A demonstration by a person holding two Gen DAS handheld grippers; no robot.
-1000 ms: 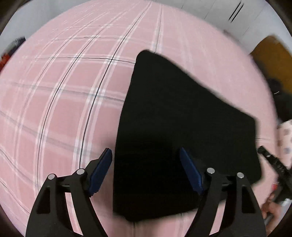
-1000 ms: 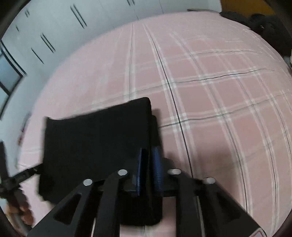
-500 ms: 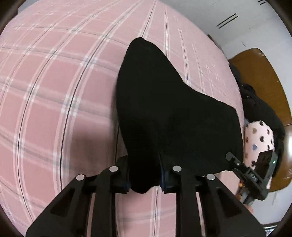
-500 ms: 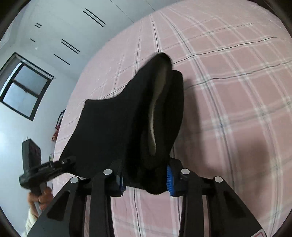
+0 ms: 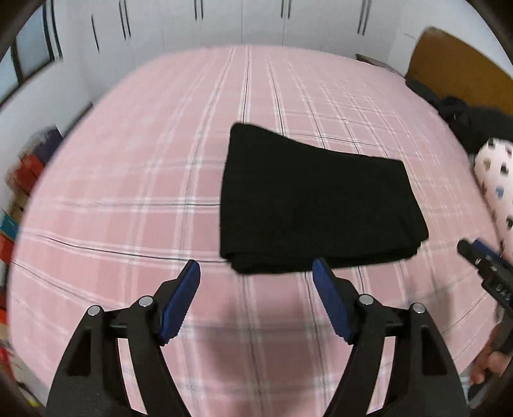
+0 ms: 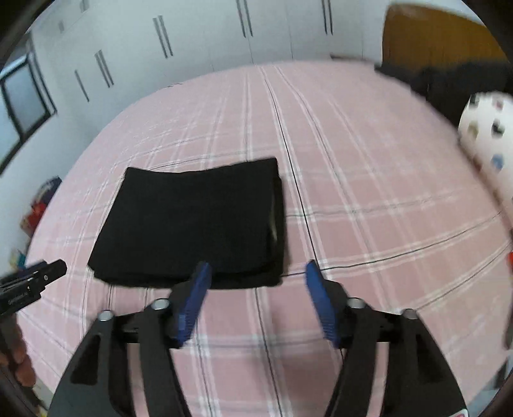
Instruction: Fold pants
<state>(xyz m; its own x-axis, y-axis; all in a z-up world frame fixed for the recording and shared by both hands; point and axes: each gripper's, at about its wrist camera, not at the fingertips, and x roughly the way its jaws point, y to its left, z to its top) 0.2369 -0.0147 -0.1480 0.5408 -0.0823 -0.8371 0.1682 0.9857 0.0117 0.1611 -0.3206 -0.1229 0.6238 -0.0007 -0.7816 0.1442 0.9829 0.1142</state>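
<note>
The black pants (image 5: 317, 205) lie folded into a flat stacked rectangle on the pink plaid bed (image 5: 144, 179). My left gripper (image 5: 256, 272) is open and empty, just short of the fold's near edge. In the right wrist view the folded pants (image 6: 192, 224) lie ahead and to the left. My right gripper (image 6: 256, 272) is open and empty, just short of their near right corner. Each gripper shows at the edge of the other's view, the right one (image 5: 484, 266) and the left one (image 6: 29, 282).
White wardrobe doors (image 5: 224, 22) stand behind the bed. A wooden headboard (image 5: 455, 73), dark clothes (image 5: 461, 118) and a white spotted pillow (image 5: 493, 179) are at the right. Boxes and books (image 5: 22, 186) sit by the left bed edge.
Both grippers were shut on the lifted pants half a second ago. Now both are open and pulled back, and the pants lie flat on the bed.
</note>
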